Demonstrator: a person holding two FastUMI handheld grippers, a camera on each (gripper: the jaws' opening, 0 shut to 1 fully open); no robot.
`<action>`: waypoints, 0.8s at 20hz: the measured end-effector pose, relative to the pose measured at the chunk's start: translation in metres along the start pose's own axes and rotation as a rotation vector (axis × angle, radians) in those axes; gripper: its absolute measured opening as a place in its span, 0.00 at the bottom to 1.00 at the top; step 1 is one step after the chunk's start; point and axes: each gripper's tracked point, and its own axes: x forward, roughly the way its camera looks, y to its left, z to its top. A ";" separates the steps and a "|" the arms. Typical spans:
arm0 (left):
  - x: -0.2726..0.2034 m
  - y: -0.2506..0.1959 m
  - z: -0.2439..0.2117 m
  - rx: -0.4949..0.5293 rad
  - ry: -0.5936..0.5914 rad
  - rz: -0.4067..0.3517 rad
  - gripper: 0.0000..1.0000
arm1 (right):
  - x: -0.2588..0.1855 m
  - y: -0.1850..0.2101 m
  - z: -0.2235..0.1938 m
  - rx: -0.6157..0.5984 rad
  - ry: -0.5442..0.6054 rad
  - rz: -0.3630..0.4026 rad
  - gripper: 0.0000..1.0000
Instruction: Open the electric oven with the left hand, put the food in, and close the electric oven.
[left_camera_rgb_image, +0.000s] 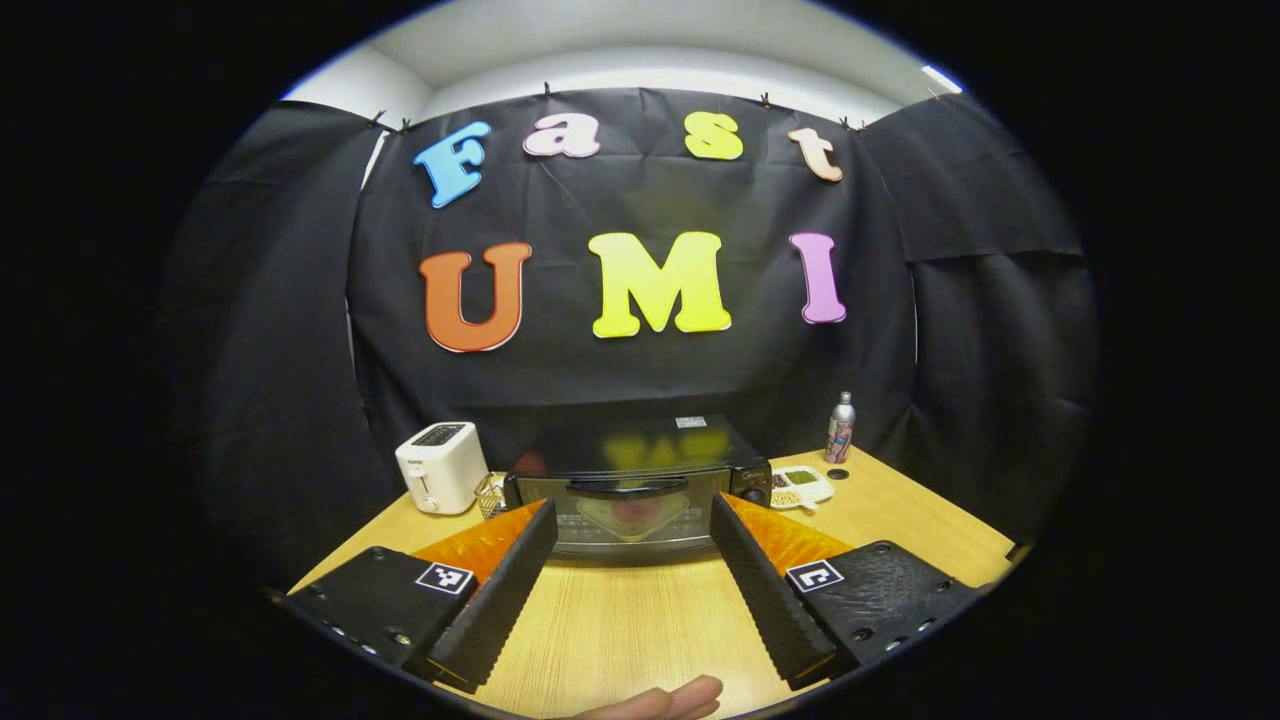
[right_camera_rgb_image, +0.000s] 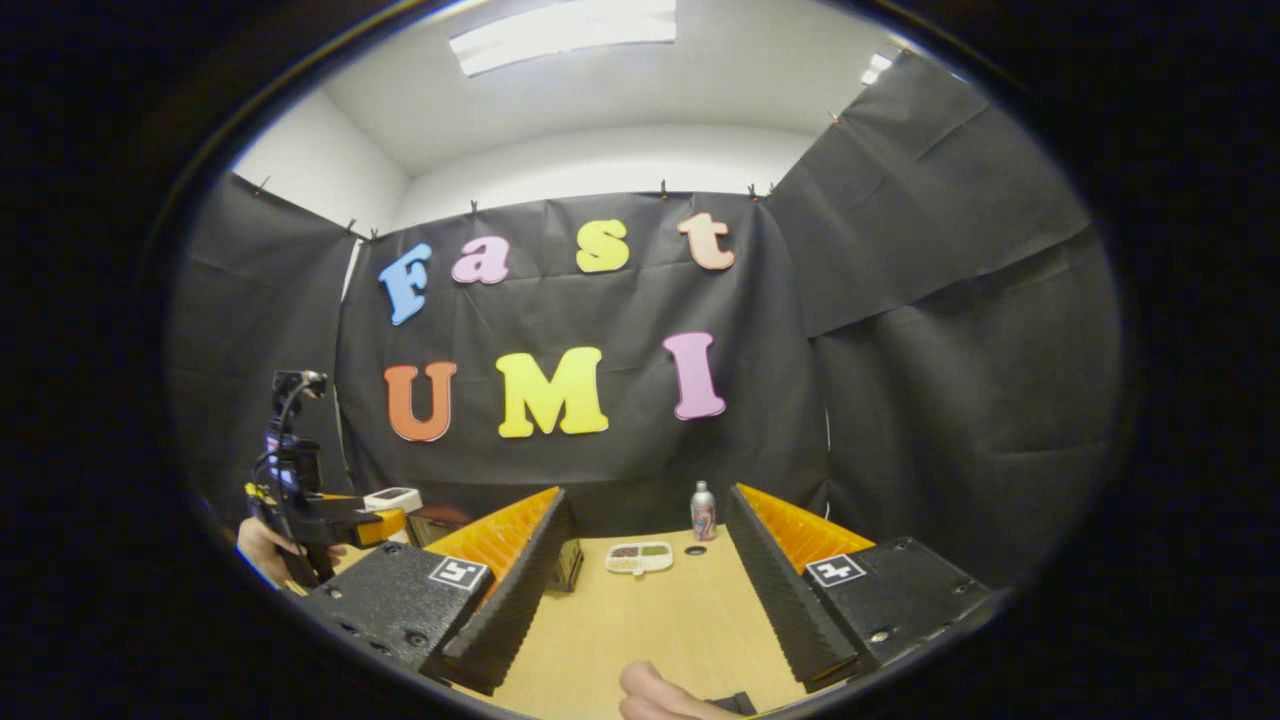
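The right gripper (right_camera_rgb_image: 645, 560) hangs over the wooden table (right_camera_rgb_image: 640, 625) with jaws wide apart, a small food tray (right_camera_rgb_image: 639, 557) and a bottle (right_camera_rgb_image: 703, 511) sitting ahead between them, left gripper (right_camera_rgb_image: 300, 480) off to the side.

Bench layout
Oven (left_camera_rgb_image: 640, 480) centre on bench (left_camera_rgb_image: 640, 620); toaster (left_camera_rgb_image: 441, 466) left; tray (left_camera_rgb_image: 800, 487), bottle (left_camera_rgb_image: 840, 428) right.

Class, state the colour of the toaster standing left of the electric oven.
White; the toaster shows best in the left gripper view.
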 end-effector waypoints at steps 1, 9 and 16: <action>-0.016 -0.003 0.008 -0.004 -0.020 -0.004 0.98 | 0.002 0.002 -0.003 -0.001 0.009 0.003 1.00; -0.122 0.011 0.050 -0.010 -0.151 0.031 0.98 | -0.019 0.033 -0.001 -0.015 0.034 0.068 0.96; -0.174 0.024 0.034 -0.057 -0.173 0.077 0.97 | -0.038 0.058 -0.001 -0.013 0.033 0.145 0.96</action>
